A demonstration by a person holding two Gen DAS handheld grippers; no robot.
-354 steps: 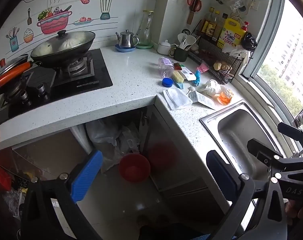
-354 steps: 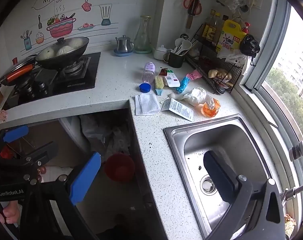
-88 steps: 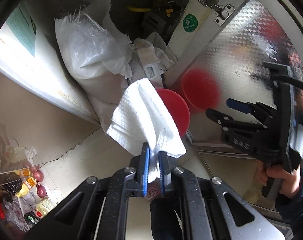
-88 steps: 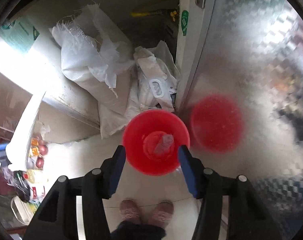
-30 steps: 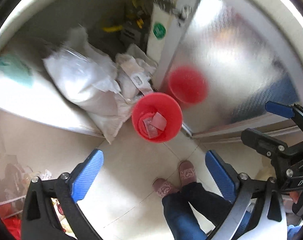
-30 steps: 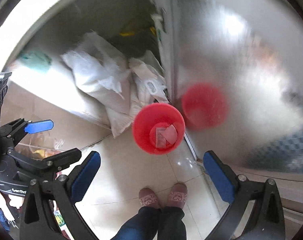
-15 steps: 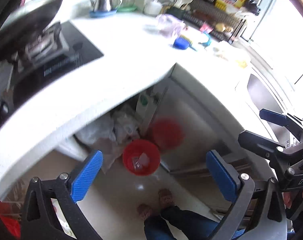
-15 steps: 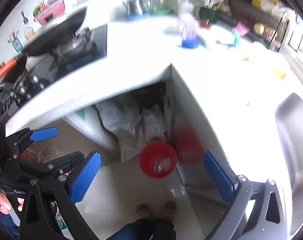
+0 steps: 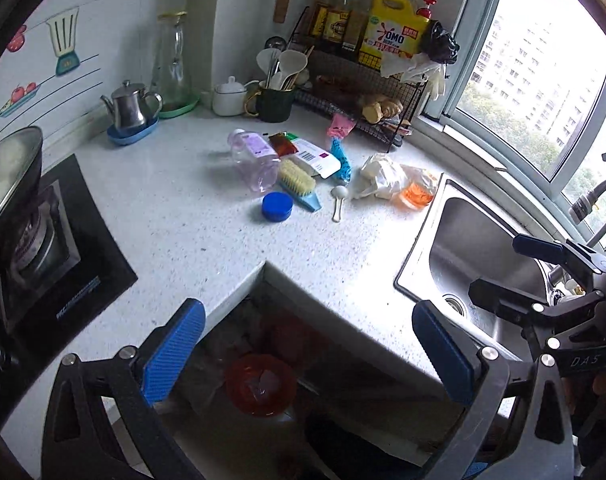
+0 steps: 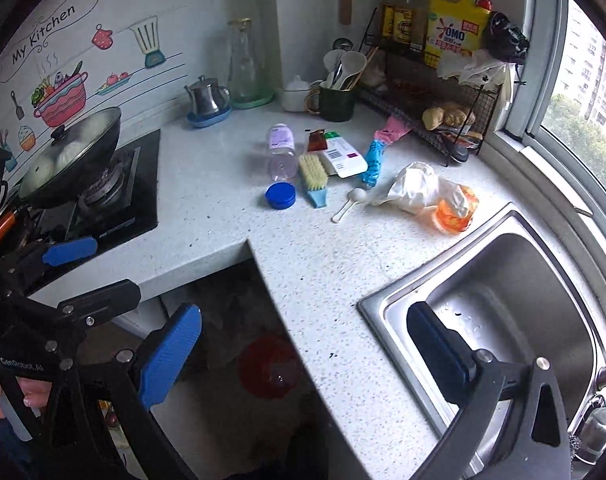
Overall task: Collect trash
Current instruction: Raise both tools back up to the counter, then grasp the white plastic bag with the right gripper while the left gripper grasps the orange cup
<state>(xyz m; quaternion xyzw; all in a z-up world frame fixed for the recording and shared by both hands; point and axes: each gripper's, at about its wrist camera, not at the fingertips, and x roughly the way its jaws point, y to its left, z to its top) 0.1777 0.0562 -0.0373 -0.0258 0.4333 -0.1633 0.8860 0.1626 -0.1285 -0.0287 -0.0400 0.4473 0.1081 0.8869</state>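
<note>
We hold both grippers above the inner corner of the counter, and both stand empty: the left gripper has its jaws spread wide with nothing between the blue pads, and the right gripper is just as wide and just as bare.

The trash is well ahead of us, in a loose cluster near the wire rack. A crumpled white bag lies against an orange cup close to the sink. Beside them lie a plastic spoon, a blue wrapper, a white packet, a brush, a blue lid and a clear bottle on its side. The red bin sits on the floor below the counter's corner, with something pale already in it.

What could go wrong from here, as we judge it:
- The bag touches the cup — a careless pull on the bag may tip the cup toward the sink, and we cannot tell whether it holds liquid.
- The bottle lies on its side, so a glancing touch may roll it.
- The spoon and the packet lie flat and may slide away from closing pads.
- The brush may not be trash at all — grabbing it would be a mistake.
- The bin is narrow and partly under the overhang, so a drop from too high may miss.
</note>
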